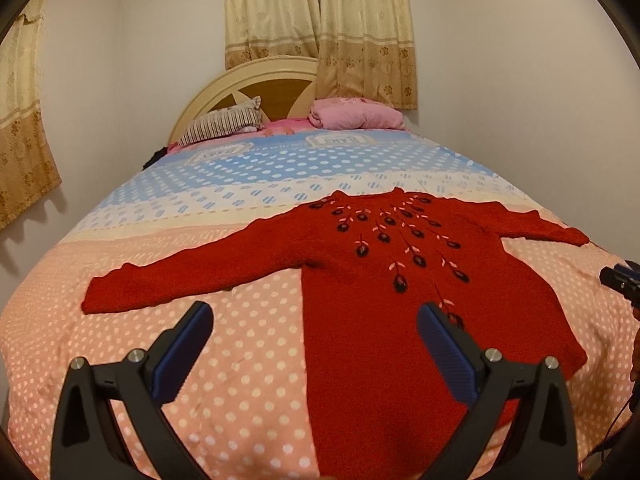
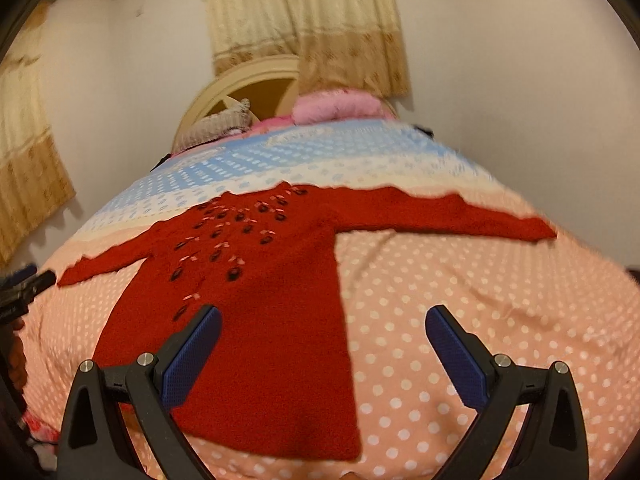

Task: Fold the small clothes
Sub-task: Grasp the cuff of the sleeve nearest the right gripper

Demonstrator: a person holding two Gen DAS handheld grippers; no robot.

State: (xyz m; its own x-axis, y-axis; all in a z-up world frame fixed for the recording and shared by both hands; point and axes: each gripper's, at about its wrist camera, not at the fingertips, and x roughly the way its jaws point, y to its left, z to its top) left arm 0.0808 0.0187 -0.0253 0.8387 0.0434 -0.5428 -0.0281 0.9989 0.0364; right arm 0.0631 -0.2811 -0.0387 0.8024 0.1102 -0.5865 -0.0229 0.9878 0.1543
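A small red knitted sweater [image 1: 372, 280] with dark embroidered flowers lies flat on the bed, front up, both sleeves spread wide, hem toward me. It also shows in the right wrist view [image 2: 272, 304]. My left gripper [image 1: 314, 320] is open and empty, above the sweater's lower left side edge. My right gripper [image 2: 322, 324] is open and empty, above the lower right side edge. The right gripper's tip shows at the right edge of the left wrist view [image 1: 622, 280]. The left gripper's tip shows at the left edge of the right wrist view [image 2: 24, 286].
The bed has a polka-dot cover [image 1: 224, 360], pink near me, blue farther back. A striped pillow [image 1: 224, 122] and a pink bundle of bedding [image 1: 356, 114] lie by the cream headboard [image 1: 256, 80]. Curtains [image 1: 320, 28] hang behind and at the left.
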